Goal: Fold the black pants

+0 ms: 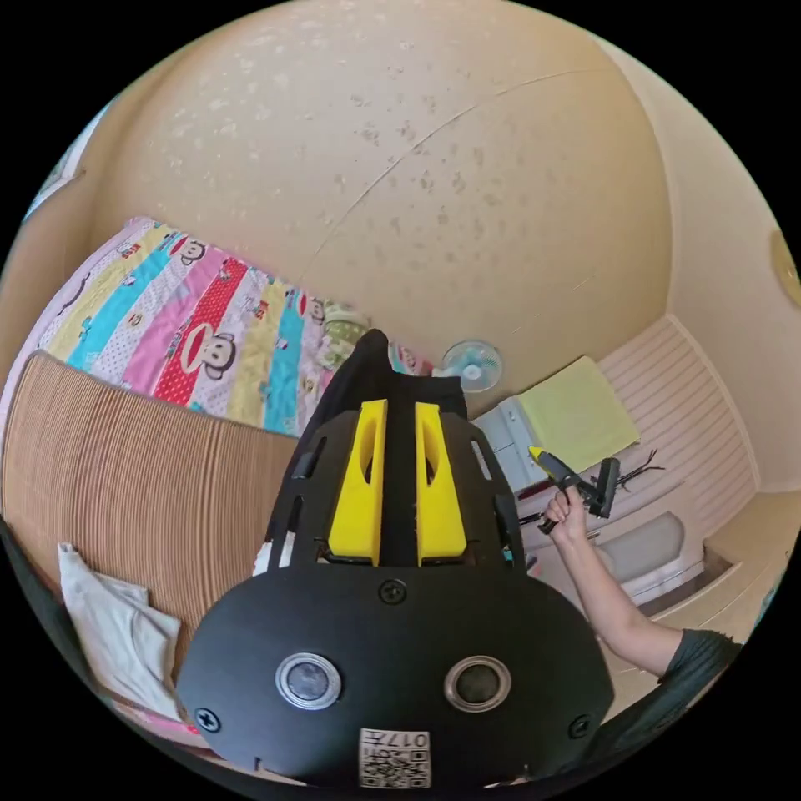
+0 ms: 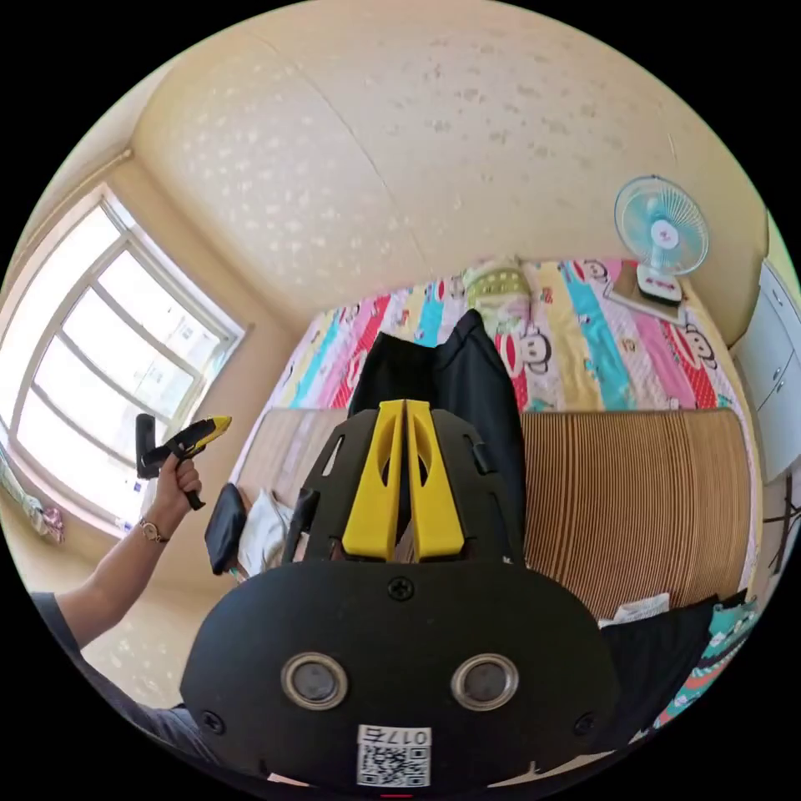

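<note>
The black pants (image 1: 371, 367) lie past my left gripper (image 1: 401, 405), where the woven mat meets the striped sheet. This gripper's yellow jaws stand a narrow gap apart, and only black shows in the gap. In the right gripper view the pants (image 2: 476, 375) run from the sheet onto the mat, just beyond my right gripper (image 2: 405, 405), whose jaws nearly touch at the tips. A hand holds each gripper up in the air. The right gripper (image 1: 538, 455) and the left gripper (image 2: 219, 424) each show from the other side with no cloth hanging from them.
A bed carries a striped cartoon sheet (image 2: 634, 334) and a brown woven mat (image 2: 642, 492). A white cloth (image 1: 108, 626) lies on the mat's near corner. A small fan (image 2: 662, 229), a window (image 2: 108, 350), a grey cabinet (image 1: 509, 434) and dark cloth (image 2: 659, 651) are around.
</note>
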Motion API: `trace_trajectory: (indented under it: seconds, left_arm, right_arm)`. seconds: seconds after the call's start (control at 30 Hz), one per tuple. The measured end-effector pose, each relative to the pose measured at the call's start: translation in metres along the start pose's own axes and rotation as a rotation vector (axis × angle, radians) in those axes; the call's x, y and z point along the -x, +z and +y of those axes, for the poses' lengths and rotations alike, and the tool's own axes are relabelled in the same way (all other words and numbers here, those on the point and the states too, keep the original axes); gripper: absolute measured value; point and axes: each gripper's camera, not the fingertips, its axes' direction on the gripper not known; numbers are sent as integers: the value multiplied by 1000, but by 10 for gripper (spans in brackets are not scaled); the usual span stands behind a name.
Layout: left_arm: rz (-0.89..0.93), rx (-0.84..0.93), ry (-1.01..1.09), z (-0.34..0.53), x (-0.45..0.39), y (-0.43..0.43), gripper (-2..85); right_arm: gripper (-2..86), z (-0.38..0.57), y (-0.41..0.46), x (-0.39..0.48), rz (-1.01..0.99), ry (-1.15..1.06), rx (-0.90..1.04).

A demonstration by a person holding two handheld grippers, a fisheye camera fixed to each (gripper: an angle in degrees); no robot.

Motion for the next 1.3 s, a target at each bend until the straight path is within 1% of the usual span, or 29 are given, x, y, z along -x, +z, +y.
trace_trajectory:
  seconds: [0.03,0.07,0.1,0.17,0.2,0.3,0.37,0.43,0.47,0.5,0.53,0.57,0.63,0.67,0.7,0.73,0.77,0.8,0.83,0.87,0.9,0.97,1.0,1.13,1.17,1.2,1.23,1.27,1.3]
  left_arm:
    - [-46,53,-12,23,17,13,64]
    - [-119,174,-33,71,50,40,64]
    - [-169,298,-50,117,80,64,64]
    - [-243,427,-67,181,116,86,63]
    - [-295,488,-71,218,133,93,65]
    - [-383,595,-100,287,168,96,80]
    - [-472,625,-129,316,189,88,94]
    - [-530,669,-174,338,211,83,109]
    - [-525,678,-192,350,221,78,114]
    - [-538,628,-168,352,221,67,116]
    - [-541,634,-167,353,222,64,109]
    - [-531,683,-181,351,227,63,96]
    - [-395,769,-178,348,232,60,35]
    - [-251,785,-153,346,233,51,26]
    - [-59,749,-122,346,234,36,18]
    - [69,718,-119,348,237,27,15]
    - [304,653,-198,354,253,9,11]
    - [488,576,-325,367,278,-6,7]
    - [523,536,-377,374,290,-13,7]
    - [431,487,-470,392,313,-30,5]
    - [229,483,-538,406,331,-46,6]
    - [-1,489,-635,420,350,-65,12]
    - [-84,501,-685,426,356,-73,19]
    - [-218,519,-723,430,356,-93,60]
    - [-314,509,-697,425,347,-104,65]
    - [-414,486,-641,418,333,-114,67]
    - [-448,471,-604,414,325,-118,68]
    - [-460,447,-524,407,308,-121,71]
    - [-401,437,-442,400,294,-118,73]
  right_arm:
    - [9,28,35,-18,21,16,119]
    - [8,59,66,-37,37,45,241]
    - [7,74,79,-45,41,64,294]
    - [8,129,110,-69,32,105,458]
    - [8,140,114,-72,37,115,491]
    - [10,179,118,-76,112,80,624]
    - [10,199,113,-73,238,28,705]
    - [7,216,112,-77,215,34,798]
    - [6,217,99,-78,208,40,764]
    - [6,214,88,-79,205,44,732]
    - [5,208,73,-85,184,82,730]
    - [5,201,62,-93,144,144,769]
    - [5,195,38,-102,65,198,767]
    - [5,192,19,-104,18,202,742]
    - [5,191,11,-106,6,201,735]
    - [5,190,-6,-110,8,210,736]
    - [5,189,-22,-115,30,226,740]
    - [5,189,-31,-118,36,233,737]
    - [6,188,-48,-124,41,244,723]
    - [7,186,-66,-130,45,260,706]
    - [8,185,-76,-134,50,271,699]
    - [13,179,-111,-149,93,314,667]
    - [16,176,-120,-153,108,325,656]
    - [55,158,-179,-185,201,400,570]
    - [70,154,-191,-195,227,426,564]
    - [75,153,-196,-201,238,443,563]
    - [84,151,-206,-212,245,474,560]
    - [91,149,-214,-221,243,495,558]
    - [93,149,-217,-225,242,502,562]
